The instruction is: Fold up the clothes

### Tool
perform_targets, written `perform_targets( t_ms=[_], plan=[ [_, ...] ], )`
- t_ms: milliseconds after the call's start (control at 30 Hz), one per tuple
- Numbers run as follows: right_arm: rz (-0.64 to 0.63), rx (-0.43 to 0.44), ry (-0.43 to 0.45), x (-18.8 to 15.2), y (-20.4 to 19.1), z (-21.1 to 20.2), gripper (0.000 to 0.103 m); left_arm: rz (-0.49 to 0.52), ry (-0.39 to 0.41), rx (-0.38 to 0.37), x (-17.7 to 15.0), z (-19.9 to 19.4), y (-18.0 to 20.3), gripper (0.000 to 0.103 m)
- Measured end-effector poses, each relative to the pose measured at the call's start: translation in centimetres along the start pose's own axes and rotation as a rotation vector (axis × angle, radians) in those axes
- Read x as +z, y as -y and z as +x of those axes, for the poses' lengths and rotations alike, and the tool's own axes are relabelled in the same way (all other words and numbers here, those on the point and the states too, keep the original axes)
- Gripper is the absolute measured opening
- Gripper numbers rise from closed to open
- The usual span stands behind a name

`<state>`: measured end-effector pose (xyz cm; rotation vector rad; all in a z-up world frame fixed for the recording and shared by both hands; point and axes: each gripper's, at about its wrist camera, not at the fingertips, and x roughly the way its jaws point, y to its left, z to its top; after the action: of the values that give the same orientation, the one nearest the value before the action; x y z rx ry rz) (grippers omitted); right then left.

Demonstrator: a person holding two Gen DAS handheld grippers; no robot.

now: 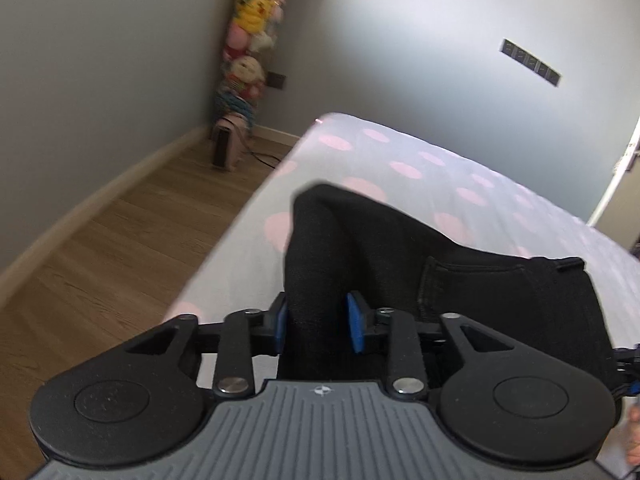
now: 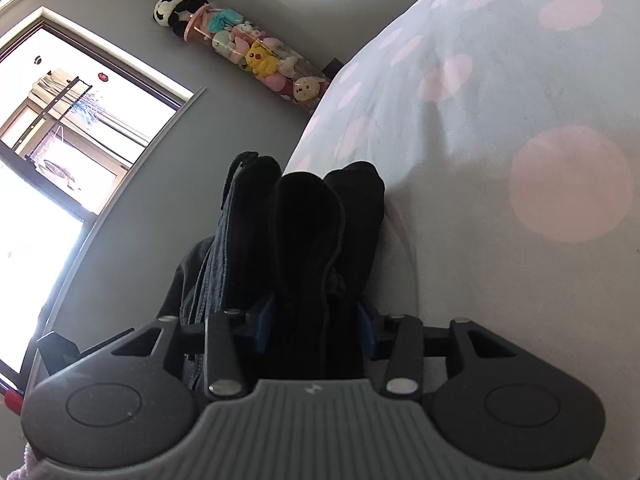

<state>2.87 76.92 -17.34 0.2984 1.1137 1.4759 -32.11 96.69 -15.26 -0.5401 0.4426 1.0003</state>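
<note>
Both claws are holding the same black clothes (image 1: pixel 400 264), one at each end. The left claw (image 1: pixel 320 326) has its two blue pads (image 1: pixel 356 324) squeezed onto a thick fold of the dark cloth, and the cloth runs forward from the pads and lies across the bed (image 1: pixel 500 184). The bed has a pale sheet with big pink dots. The left claw points along the bed toward the far grey wall (image 1: pixel 400 40) and tips a little to one side. The right claw (image 2: pixel 314 326) is clamped on a bunch of the black clothes (image 2: pixel 308 232) too, with the folds standing up in three dark humps right beside the edge of the bed (image 2: pixel 500 100). This claw is tipped hard over, so the bed looks like a wall on one side. A small white mark sits on the grey body of each claw, but it is too small to read. In the corner stands a tall clear tube of soft toys (image 2: pixel 256 56) with a panda on top. A window (image 2: pixel 72 120) shines bright on the wall. The floor (image 1: pixel 100 248) is brown wood.
</note>
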Motion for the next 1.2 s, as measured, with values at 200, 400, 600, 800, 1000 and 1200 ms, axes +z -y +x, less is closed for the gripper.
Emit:
perform_targets(
  t_ms=[200,400,600,800,1000,1200],
  plan=[
    [-0.261,-0.166,0.086,1.1,-3.3,-4.8,0.044,-0.046,0.06,0.044,-1.1,-5.6,-0.6,0.043],
    [-0.66,-0.177,0.083,-1.1,-11.1,-5.4,0.034,0.016,0.05,0.102,-5.8,-7.3,0.7,0.043],
    [-0.772,-0.251,0.064,-3.3,-13.6,-0.8,0.033,0.051,0.035,0.132,-6.8,-6.3,0.8,0.042],
    [-0.76,-0.317,0.021,-3.0,-10.4,1.8,0.022,0.129,-0.048,0.139,-7.9,-3.5,0.3,0.041],
    [-0.712,-0.301,0.013,-2.4,-9.0,2.8,0.022,0.119,-0.081,0.179,-8.2,-2.1,1.0,0.049],
    [-0.695,-0.35,-0.02,-2.3,-11.3,1.4,0.023,0.207,-0.124,0.275,-7.9,-4.8,5.1,0.036]
  ],
)
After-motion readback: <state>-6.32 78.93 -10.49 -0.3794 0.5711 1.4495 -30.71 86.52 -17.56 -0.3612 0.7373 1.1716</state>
